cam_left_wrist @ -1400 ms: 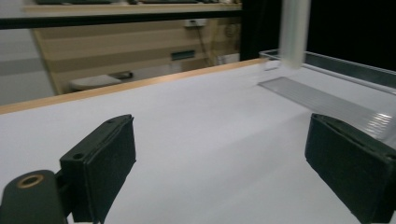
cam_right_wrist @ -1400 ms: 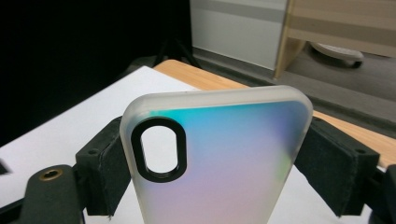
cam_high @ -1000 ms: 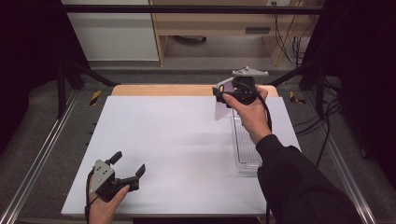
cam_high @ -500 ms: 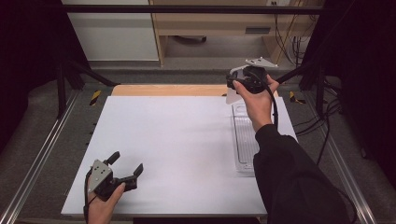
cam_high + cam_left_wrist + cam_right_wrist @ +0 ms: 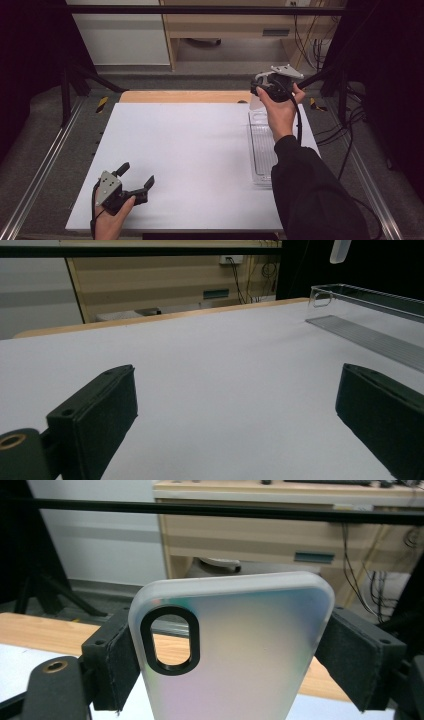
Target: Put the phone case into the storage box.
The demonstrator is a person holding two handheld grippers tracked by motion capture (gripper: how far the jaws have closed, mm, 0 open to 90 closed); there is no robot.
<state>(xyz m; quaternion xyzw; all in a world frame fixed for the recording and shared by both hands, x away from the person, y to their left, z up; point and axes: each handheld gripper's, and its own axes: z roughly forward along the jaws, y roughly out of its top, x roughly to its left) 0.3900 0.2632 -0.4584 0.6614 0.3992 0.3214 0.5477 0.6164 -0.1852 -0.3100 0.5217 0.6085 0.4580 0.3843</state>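
Now a frosted phone case (image 5: 235, 650) is clamped by its side edges between the pads of the right gripper (image 5: 270, 90), held upright above the table's far right corner, over the far end of a clear tray (image 5: 261, 150). Left gripper (image 5: 135, 182) is rested wide open, nothing gripped, on the white table (image 5: 190, 150) near left.

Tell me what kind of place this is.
Probably a lab or workshop recording bench: a white table framed by metal rails, a wooden cabinet behind, loose cables on the grey floor.
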